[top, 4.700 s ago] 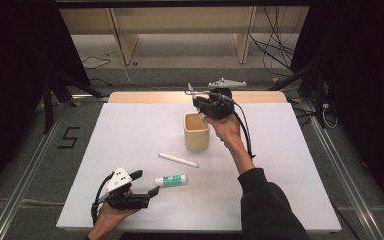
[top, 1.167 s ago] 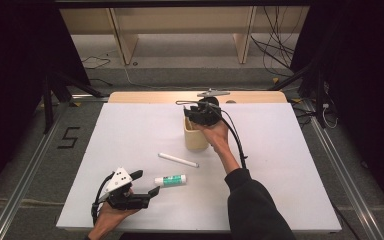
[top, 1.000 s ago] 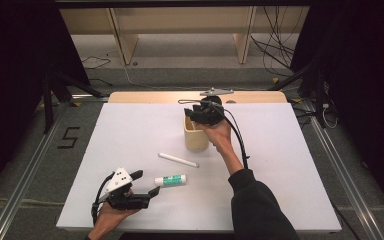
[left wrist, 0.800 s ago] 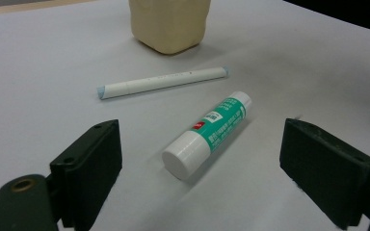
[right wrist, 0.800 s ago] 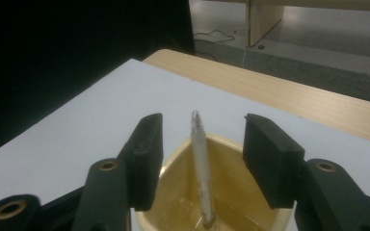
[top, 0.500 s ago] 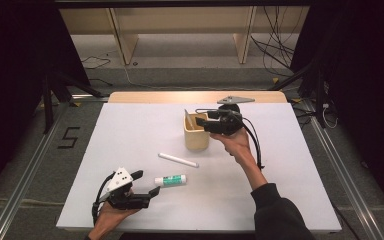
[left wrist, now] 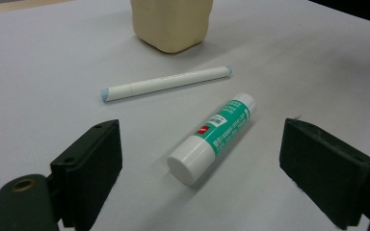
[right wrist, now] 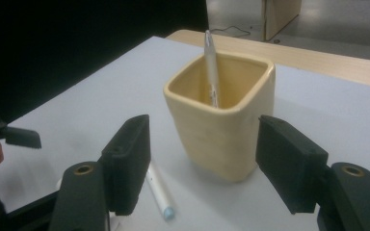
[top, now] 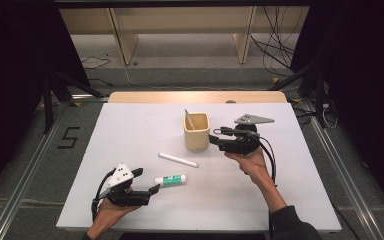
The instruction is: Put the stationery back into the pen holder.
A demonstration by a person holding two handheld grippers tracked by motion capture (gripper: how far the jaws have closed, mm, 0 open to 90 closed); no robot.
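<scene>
Both hand-held grippers gape empty: the left hand-held gripper (left wrist: 192, 192) around a smooth plastic glue stick (left wrist: 213, 137), the right hand-held gripper (right wrist: 204, 163), jaws just widened, facing a glossy square cup (right wrist: 224, 120).

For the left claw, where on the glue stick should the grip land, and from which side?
Across the green-labelled barrel of the glue stick, from above, one jaw on each long side. It lies flat with its white cap toward the open left claw, so the round barrel is the narrowest span.

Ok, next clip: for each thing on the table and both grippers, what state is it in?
Cup: upright, one pen inside.
Pen: leaning in the cup, tip sticking above the rim.
White marker: lying flat, capped.
Glue stick: lying flat, capped.
Left gripper: jaws open, facing the glue stick.
Right gripper: jaws just opened, empty, facing the cup.
</scene>
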